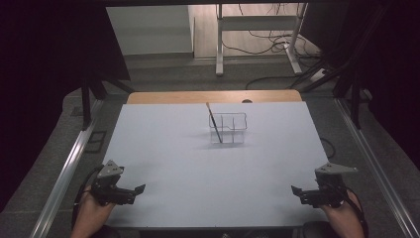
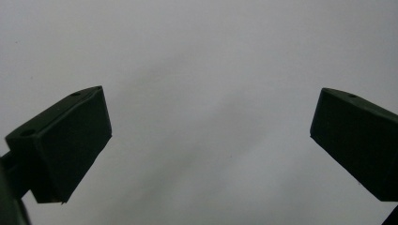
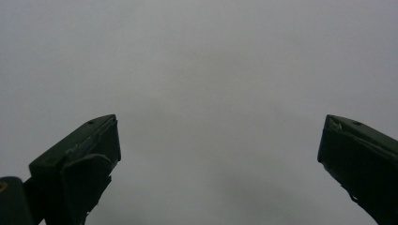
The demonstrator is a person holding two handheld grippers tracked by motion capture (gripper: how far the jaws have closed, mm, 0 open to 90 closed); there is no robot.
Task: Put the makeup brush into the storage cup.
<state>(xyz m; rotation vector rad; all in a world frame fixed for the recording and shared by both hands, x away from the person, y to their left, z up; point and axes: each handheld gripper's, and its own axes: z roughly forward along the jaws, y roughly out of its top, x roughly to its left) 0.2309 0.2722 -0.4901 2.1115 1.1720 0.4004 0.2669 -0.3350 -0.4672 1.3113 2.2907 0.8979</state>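
Note:
A clear plastic organizer with several compartments stands on the white table top, past its middle. A thin paintbrush leans upright in its left compartment, handle tip up and to the left. My left gripper rests near the front left corner, open, with nothing between its jaws. My right gripper rests near the front right corner, open as well. In the left gripper view the gripper faces bare white surface, jaws wide apart. The right gripper view shows the same for its gripper.
A wooden strip runs along the table's far edge. Metal rails flank the table on both sides. Beyond it stand a white desk frame and loose cables on the floor. Dark curtains hang left and right.

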